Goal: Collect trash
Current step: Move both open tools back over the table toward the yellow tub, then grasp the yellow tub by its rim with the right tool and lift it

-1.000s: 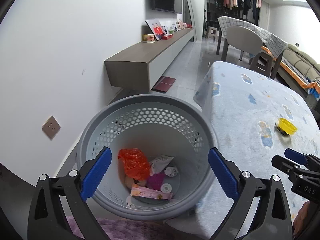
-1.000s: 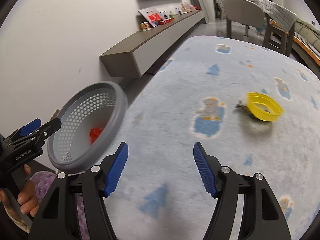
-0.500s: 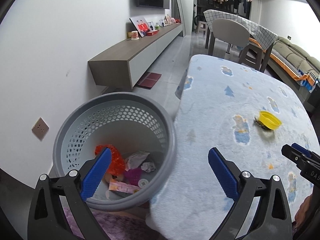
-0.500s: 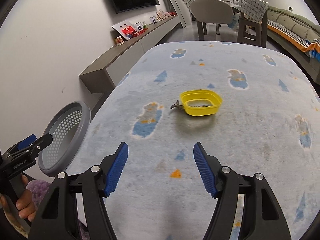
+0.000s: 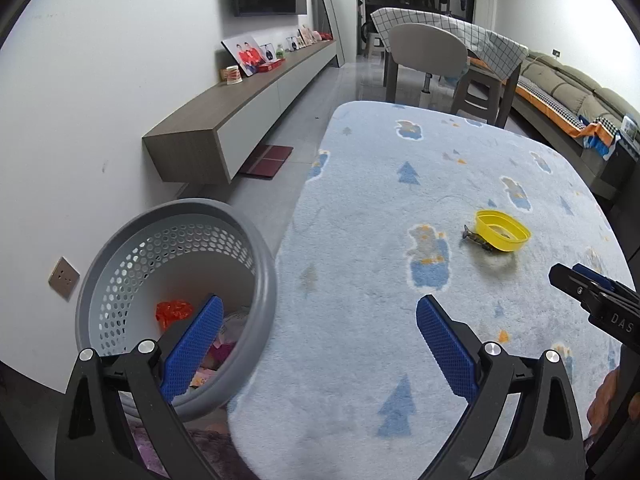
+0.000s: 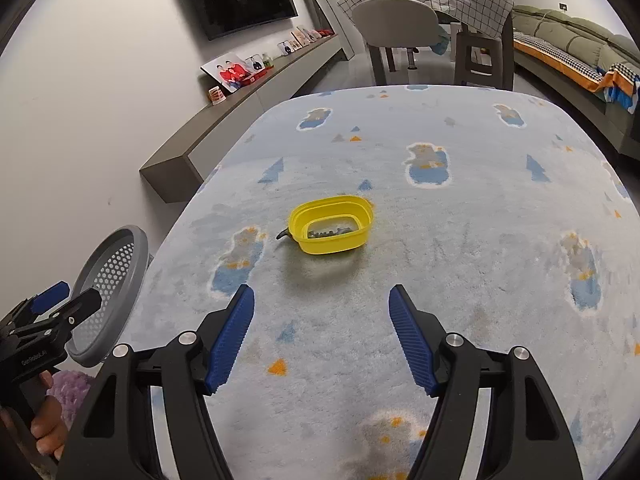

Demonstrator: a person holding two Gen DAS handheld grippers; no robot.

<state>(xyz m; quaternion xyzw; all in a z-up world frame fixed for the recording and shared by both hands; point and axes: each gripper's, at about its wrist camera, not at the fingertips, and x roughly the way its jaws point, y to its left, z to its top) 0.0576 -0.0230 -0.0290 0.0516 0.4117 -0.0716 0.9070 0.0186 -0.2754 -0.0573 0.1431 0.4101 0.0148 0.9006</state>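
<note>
A yellow plastic bowl (image 6: 331, 224) holding dark scraps sits on the blue patterned tablecloth (image 6: 460, 240), with a small dark scrap (image 6: 285, 234) against its left side. It also shows in the left wrist view (image 5: 502, 230). A grey perforated trash basket (image 5: 176, 304) stands left of the table, holding an orange bag (image 5: 173, 312) and wrappers. It also shows in the right wrist view (image 6: 108, 288). My right gripper (image 6: 322, 334) is open and empty, short of the bowl. My left gripper (image 5: 318, 350) is open and empty over the table's left edge.
A floating wall shelf (image 5: 240, 120) with photos runs along the left wall. A chair (image 5: 424, 60) and a checked-cloth table stand beyond the table. A sofa (image 5: 576, 100) lies at the right. A purple fluffy item (image 6: 72, 392) lies by the basket.
Both grippers swung right, away from the basket and toward the table. The yellow bowl now sits centred ahead of my right gripper and closer. Both stay open.
</note>
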